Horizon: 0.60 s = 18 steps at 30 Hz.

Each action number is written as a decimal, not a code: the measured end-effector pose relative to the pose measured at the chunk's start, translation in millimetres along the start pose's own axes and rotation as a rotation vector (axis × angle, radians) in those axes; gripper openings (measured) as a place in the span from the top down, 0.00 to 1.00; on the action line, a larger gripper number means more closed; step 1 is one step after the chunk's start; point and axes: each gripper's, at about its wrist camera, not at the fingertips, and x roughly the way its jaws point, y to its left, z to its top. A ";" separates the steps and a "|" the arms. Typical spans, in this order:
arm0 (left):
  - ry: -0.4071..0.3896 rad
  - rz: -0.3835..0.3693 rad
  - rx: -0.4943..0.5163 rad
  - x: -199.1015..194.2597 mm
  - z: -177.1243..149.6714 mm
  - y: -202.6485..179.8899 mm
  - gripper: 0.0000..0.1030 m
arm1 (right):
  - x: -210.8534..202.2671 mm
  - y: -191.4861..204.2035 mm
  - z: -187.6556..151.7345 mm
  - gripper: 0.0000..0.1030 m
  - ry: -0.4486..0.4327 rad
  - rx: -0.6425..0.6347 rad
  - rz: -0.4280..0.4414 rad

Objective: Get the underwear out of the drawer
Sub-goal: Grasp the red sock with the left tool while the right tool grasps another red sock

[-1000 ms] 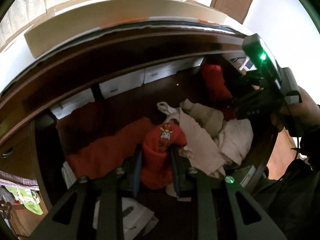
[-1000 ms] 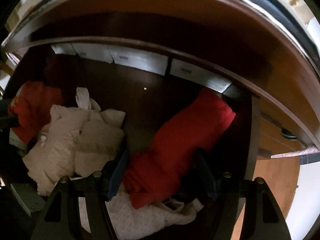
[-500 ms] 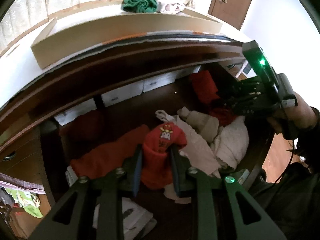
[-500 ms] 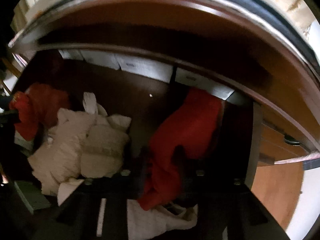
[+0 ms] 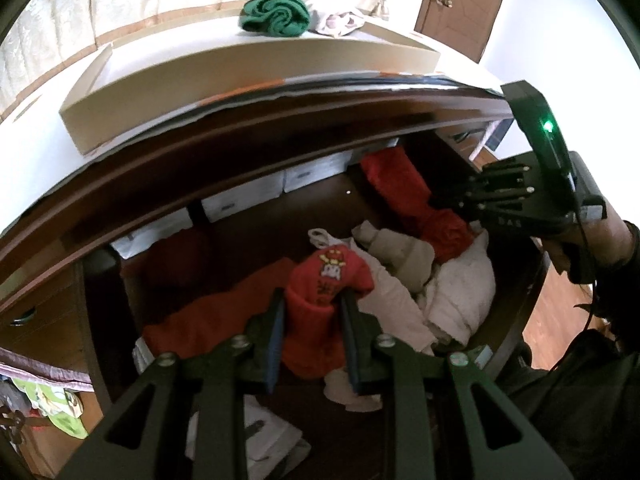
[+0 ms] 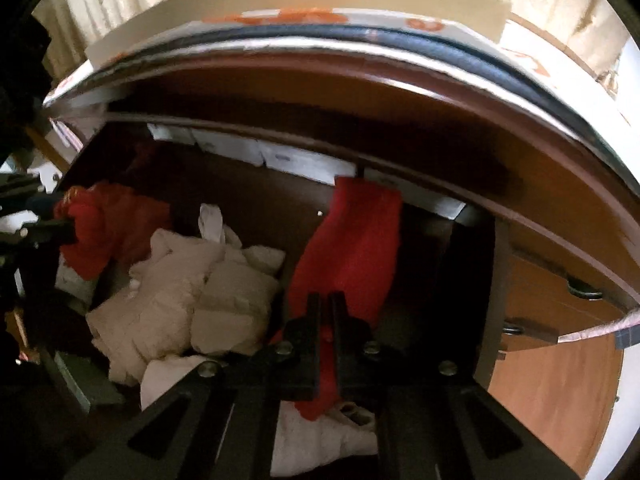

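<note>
Left tool [image 5: 312,320] pinches one printed red underwear [image 5: 320,300]; right tool [image 6: 325,312] is pressed together on a second red underwear [image 6: 352,248].

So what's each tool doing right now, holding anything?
Left tool: shut on the red printed underwear.
Right tool: shut on the plain red underwear.

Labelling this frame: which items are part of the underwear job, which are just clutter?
Job:
- left gripper, shut on red printed garment
- right gripper, shut on plain red garment
- drawer

Clutter:
- cream laundry
- green cloth
- cardboard tray
</note>
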 end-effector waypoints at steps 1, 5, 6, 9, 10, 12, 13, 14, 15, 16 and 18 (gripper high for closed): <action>0.000 -0.001 0.001 0.0 0.0 -0.7 0.77 | -0.7 -3.0 0.7 0.93 -0.008 0.012 -0.016; 0.004 -0.008 0.009 0.8 -0.6 -1.5 0.77 | 6.7 -8.3 8.9 0.91 0.013 0.042 -0.022; 0.005 -0.010 0.009 1.5 -0.5 -1.3 0.77 | 7.4 -8.1 9.5 0.89 0.020 0.040 -0.026; 0.004 -0.015 0.007 4.1 0.5 -0.9 0.77 | 14.0 -7.5 12.2 0.48 0.048 0.048 -0.075; 0.003 -0.018 0.007 4.3 0.7 -1.0 0.77 | 16.7 -7.8 13.6 0.29 0.055 0.052 -0.073; 0.003 -0.018 0.008 4.6 1.0 -1.8 0.77 | 21.0 -6.9 13.6 0.29 0.065 0.050 -0.061; 0.002 -0.019 0.008 5.0 1.4 -1.8 0.77 | 23.9 -5.0 13.8 0.29 0.073 0.040 -0.070; 0.001 -0.021 0.006 4.9 1.5 -0.7 0.77 | 27.9 -3.6 14.1 0.29 0.085 0.031 -0.086; 0.000 -0.020 0.005 5.1 1.7 -0.4 0.77 | 32.0 -3.1 13.9 0.29 0.102 0.027 -0.089; -0.001 -0.019 0.004 5.2 1.8 -0.7 0.77 | 35.0 -2.8 15.1 0.29 0.116 0.024 -0.073; -0.005 -0.019 -0.001 4.8 1.9 0.3 0.77 | 39.7 -2.1 16.8 0.29 0.133 0.014 -0.076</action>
